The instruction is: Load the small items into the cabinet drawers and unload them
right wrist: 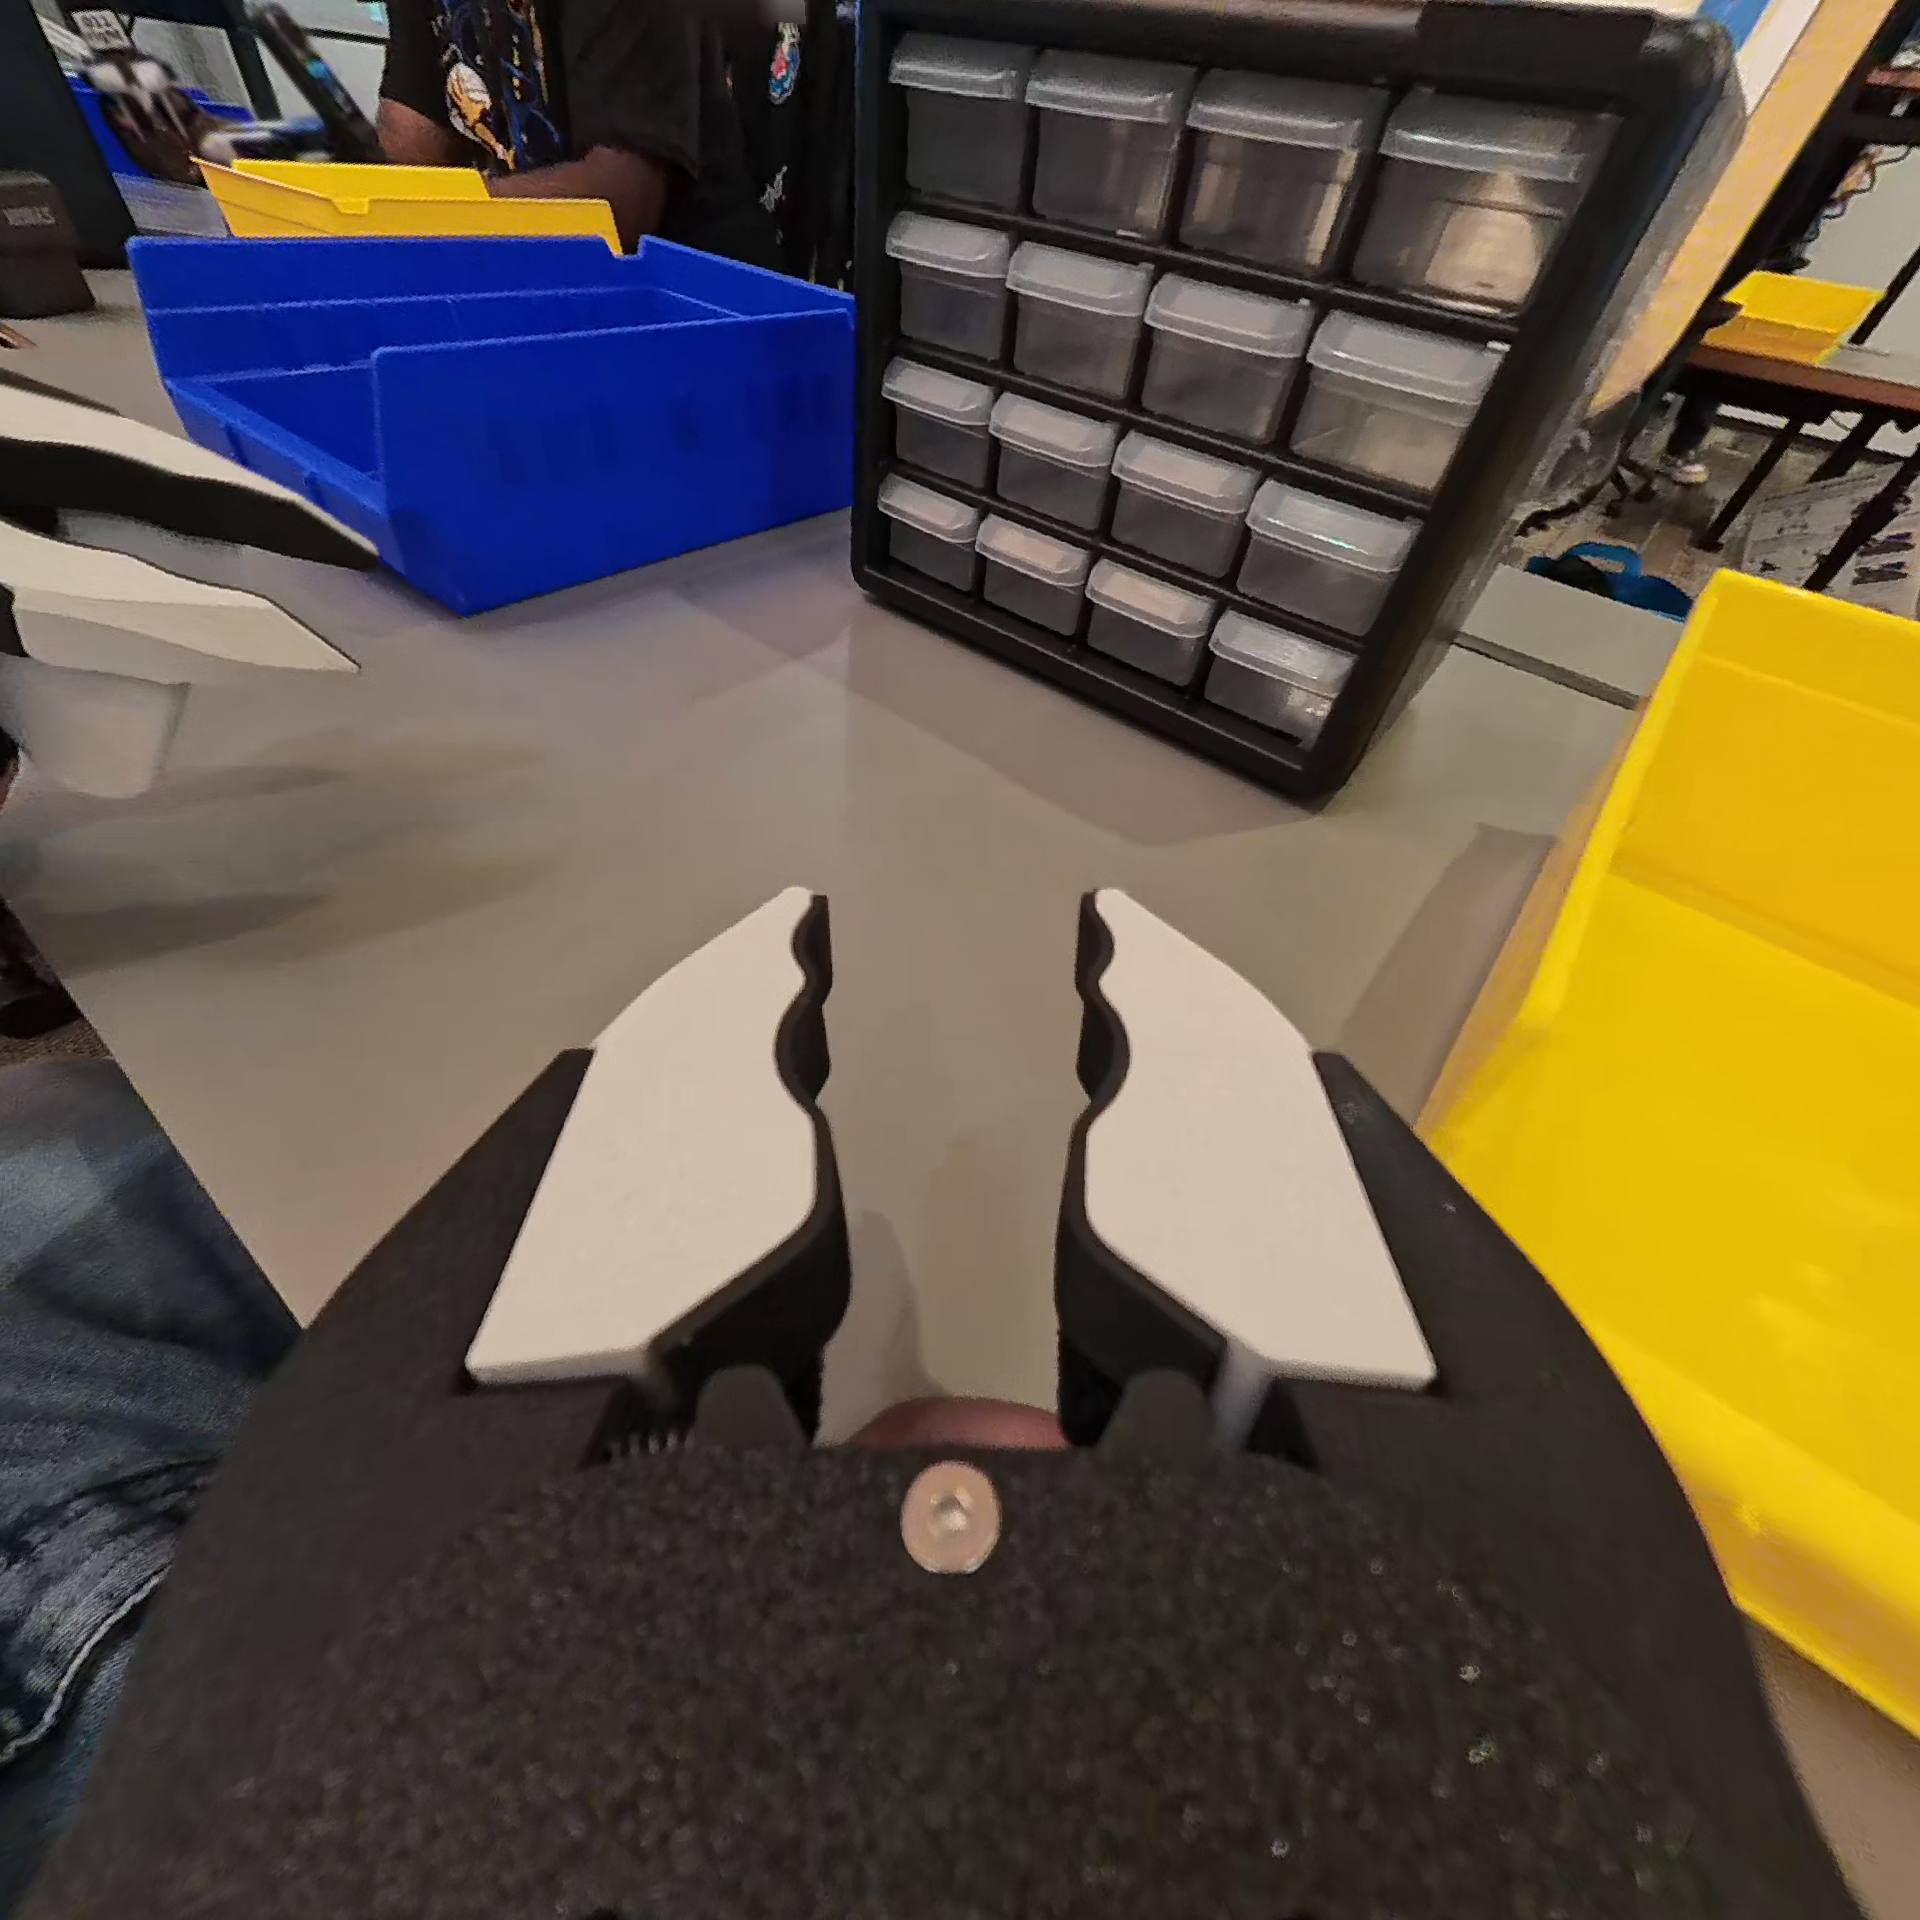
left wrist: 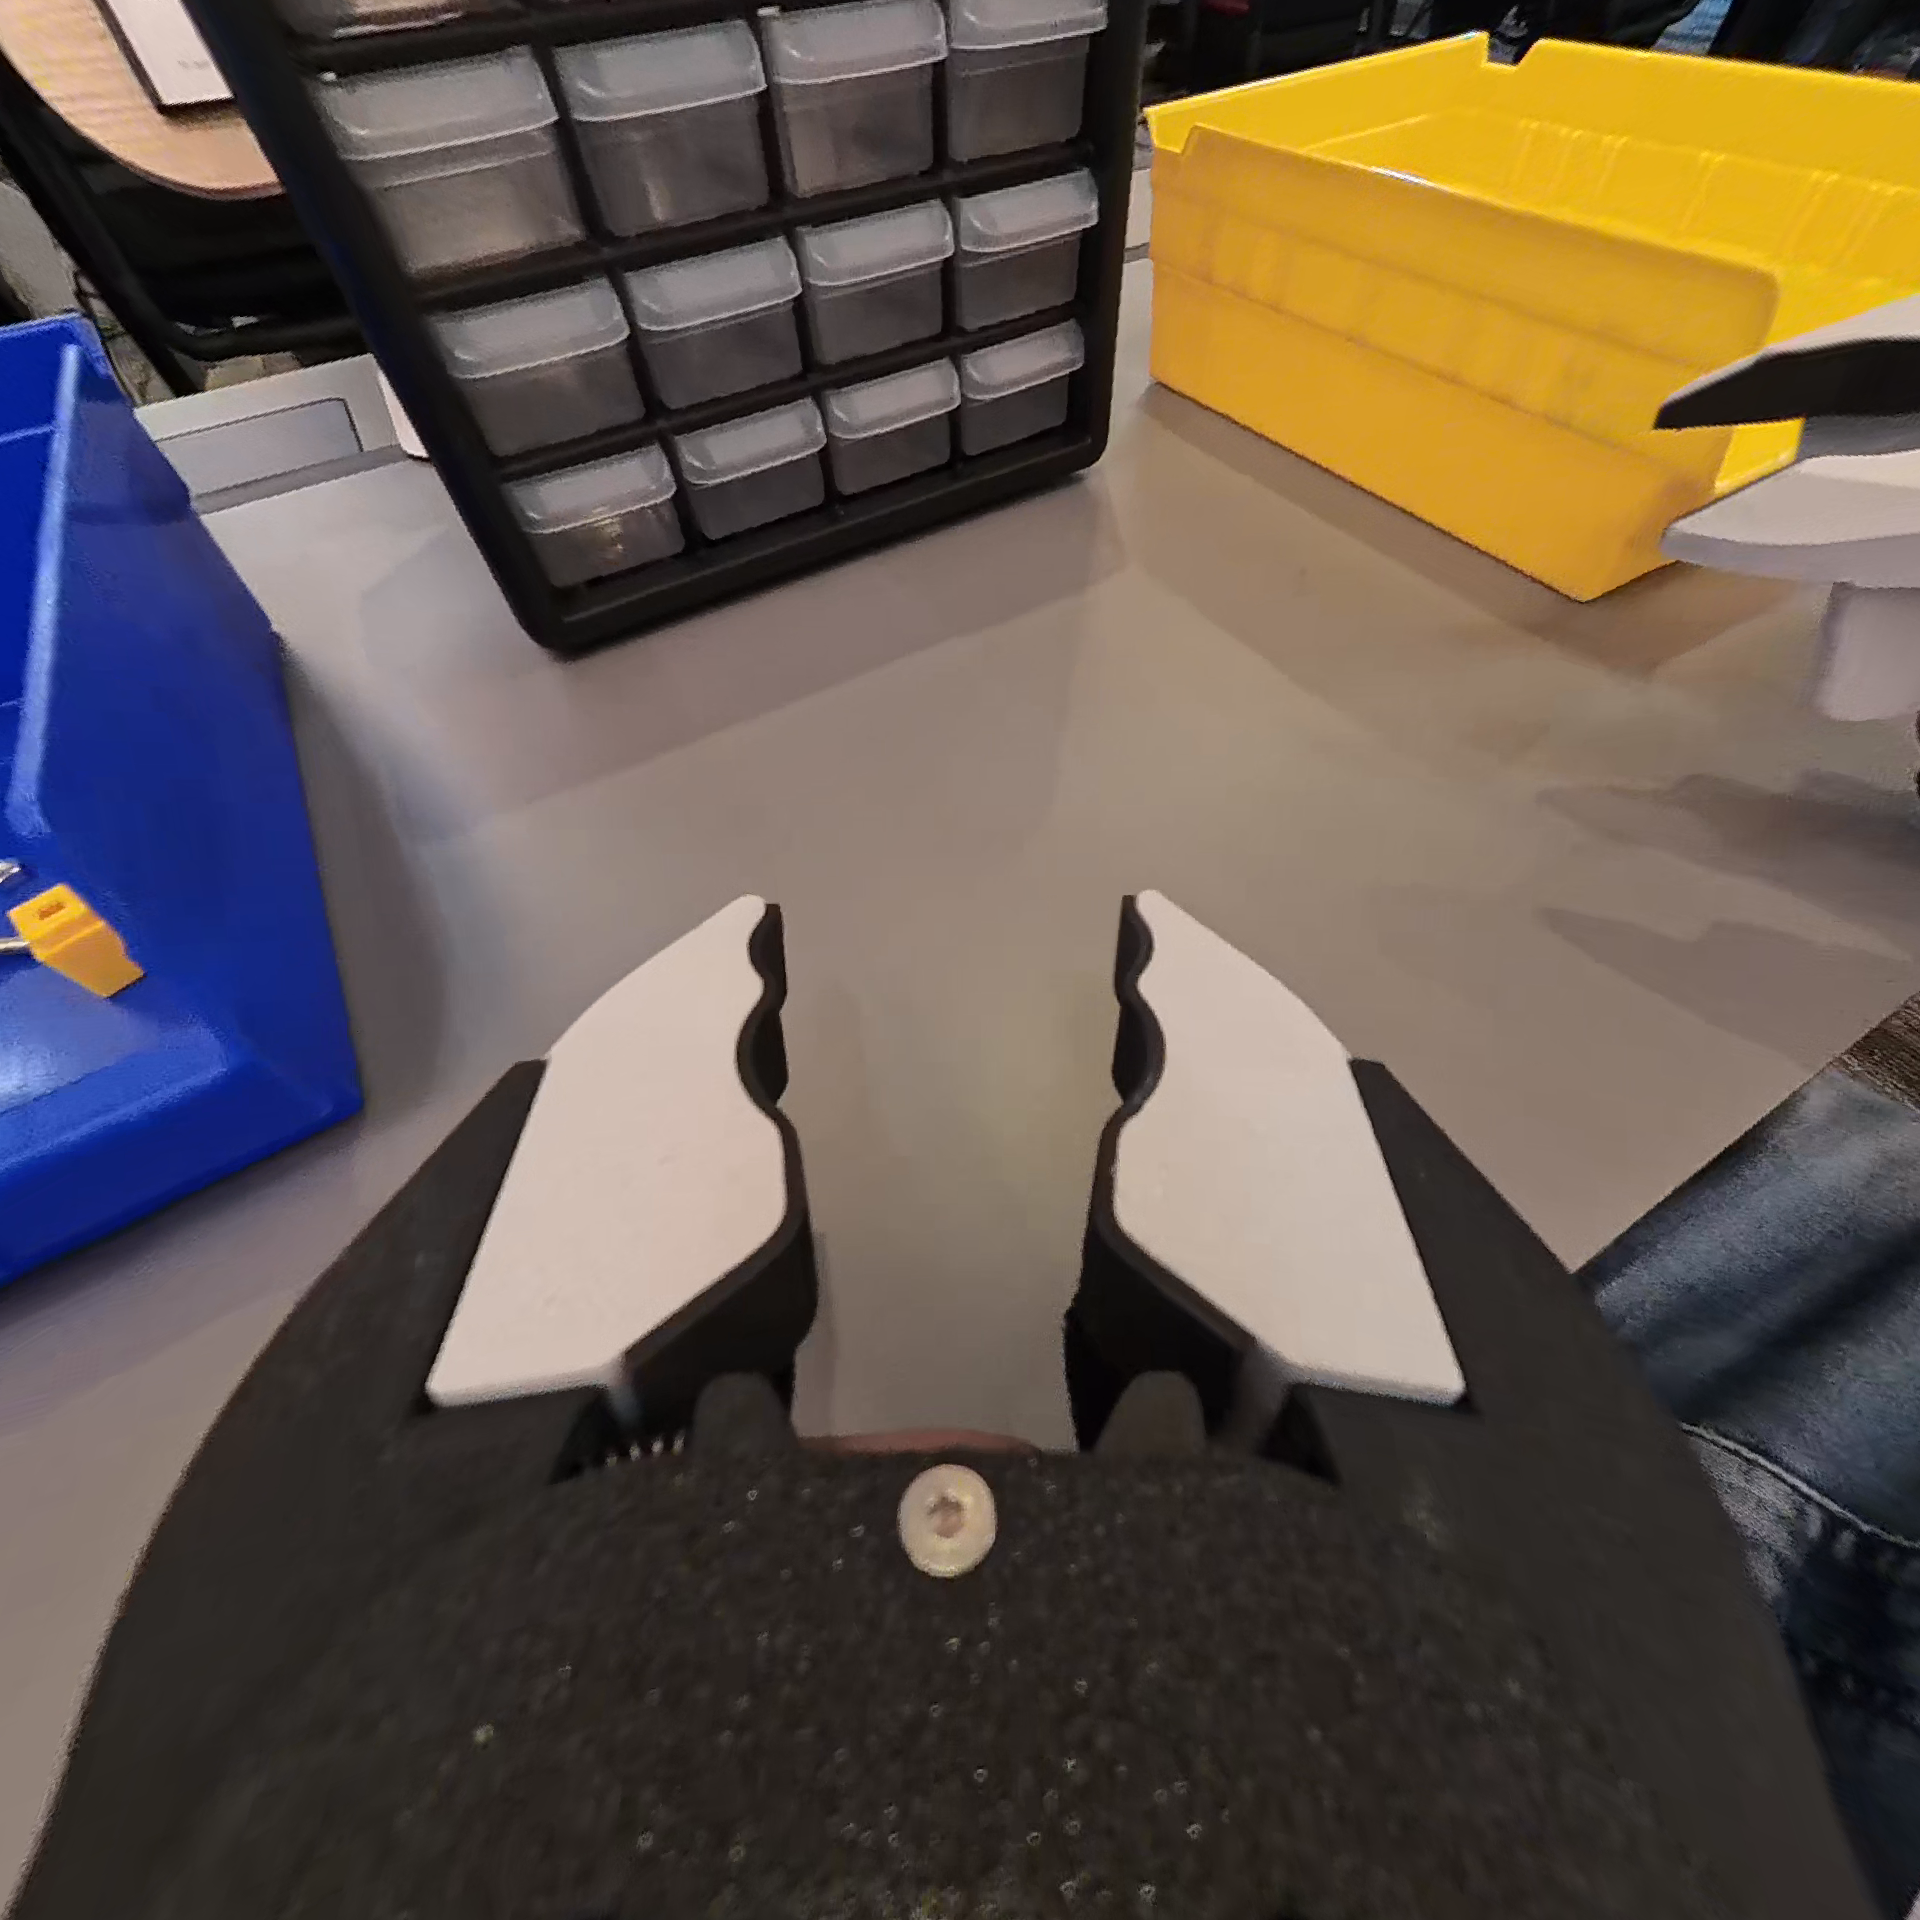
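While both tongs, left (left wrist: 951,925) and right (right wrist: 954,920), are hovering apart, empty, over counter (left wrist: 1039,748): aiming left at blue bin (left wrist: 156,727) item (left wrist: 73,935), keeping cabinet (left wrist: 727,312) steady.

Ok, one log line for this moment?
left gripper: open, empty | right gripper: open, empty | cabinet: drawers shut | blue bin: small yellow item inside

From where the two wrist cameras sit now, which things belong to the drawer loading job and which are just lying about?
For the job:
- drawer cabinet, all drawers shut
- blue bin holding an orange connector
- yellow bin
- left hand-held gripper and right hand-held gripper, both open and empty

Just lying about:
- second yellow bin behind the blue one
- paper on a wooden table
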Action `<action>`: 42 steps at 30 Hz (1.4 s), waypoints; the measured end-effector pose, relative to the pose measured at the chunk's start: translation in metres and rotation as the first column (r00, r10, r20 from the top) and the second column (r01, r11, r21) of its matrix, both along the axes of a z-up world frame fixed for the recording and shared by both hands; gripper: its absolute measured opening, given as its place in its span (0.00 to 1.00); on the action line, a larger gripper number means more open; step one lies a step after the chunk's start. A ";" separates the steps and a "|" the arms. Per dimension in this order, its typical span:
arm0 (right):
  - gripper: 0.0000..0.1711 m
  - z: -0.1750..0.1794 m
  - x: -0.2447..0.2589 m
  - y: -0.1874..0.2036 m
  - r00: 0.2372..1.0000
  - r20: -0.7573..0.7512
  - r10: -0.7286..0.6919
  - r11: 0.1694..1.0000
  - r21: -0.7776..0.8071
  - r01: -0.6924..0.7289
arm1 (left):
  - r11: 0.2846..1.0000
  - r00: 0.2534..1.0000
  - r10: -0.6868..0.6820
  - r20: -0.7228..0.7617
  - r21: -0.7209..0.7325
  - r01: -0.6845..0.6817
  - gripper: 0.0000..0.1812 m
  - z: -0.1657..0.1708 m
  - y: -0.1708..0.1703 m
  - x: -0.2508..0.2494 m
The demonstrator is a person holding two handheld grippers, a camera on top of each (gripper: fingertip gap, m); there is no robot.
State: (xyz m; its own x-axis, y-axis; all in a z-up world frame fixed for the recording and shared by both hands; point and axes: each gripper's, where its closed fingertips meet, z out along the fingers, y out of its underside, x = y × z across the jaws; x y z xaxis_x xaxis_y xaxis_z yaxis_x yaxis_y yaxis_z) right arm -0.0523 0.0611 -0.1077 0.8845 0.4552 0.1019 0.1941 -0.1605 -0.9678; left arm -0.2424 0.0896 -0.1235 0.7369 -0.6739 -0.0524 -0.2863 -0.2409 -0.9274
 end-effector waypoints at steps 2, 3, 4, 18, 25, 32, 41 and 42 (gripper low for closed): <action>0.26 -0.001 0.004 -0.001 1.000 -0.003 -0.012 1.000 -0.003 0.012 | 1.000 1.000 -0.008 -0.010 0.003 0.008 0.34 -0.001 0.001 0.003; 0.26 -0.001 0.005 -0.001 1.000 -0.002 -0.017 1.000 -0.004 0.017 | 1.000 1.000 -0.012 -0.013 0.003 0.012 0.33 -0.001 0.002 0.005; 0.26 -0.001 0.006 -0.001 1.000 -0.001 -0.021 1.000 -0.004 0.021 | 1.000 1.000 -0.016 -0.016 0.002 0.016 0.33 -0.002 0.002 0.006; 0.26 -0.004 0.002 -0.003 1.000 0.025 -0.008 1.000 -0.011 0.008 | 0.999 0.999 -0.016 -0.051 -0.032 0.014 0.34 -0.012 0.004 0.007; 0.26 -0.005 0.002 -0.003 1.000 0.018 -0.007 1.000 -0.019 0.007 | 1.000 1.000 -0.021 -0.004 -0.010 0.021 0.37 -0.004 0.002 0.015; 0.26 -0.007 -0.001 -0.003 0.999 0.032 0.004 1.000 -0.024 -0.003 | 0.999 0.999 -0.021 -0.041 0.028 0.022 0.38 -0.004 0.004 0.021; 0.26 -0.008 0.000 -0.002 1.000 0.027 0.002 1.000 -0.028 -0.001 | 0.974 0.973 0.133 -0.187 0.204 -0.094 0.32 0.007 0.034 0.004; 0.26 -0.008 0.001 -0.002 1.000 0.028 0.001 1.000 -0.029 -0.001 | 0.958 0.948 0.186 -0.258 0.260 -0.118 0.33 0.009 0.045 -0.001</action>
State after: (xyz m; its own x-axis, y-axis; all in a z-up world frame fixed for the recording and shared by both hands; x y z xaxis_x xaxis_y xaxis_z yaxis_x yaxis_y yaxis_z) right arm -0.0517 0.0591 -0.1158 0.8811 0.4592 0.1136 0.2213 -0.1880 -0.9569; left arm -0.2436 0.1350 -0.1143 0.7625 -0.4973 -0.4139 -0.5171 -0.0839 -0.8518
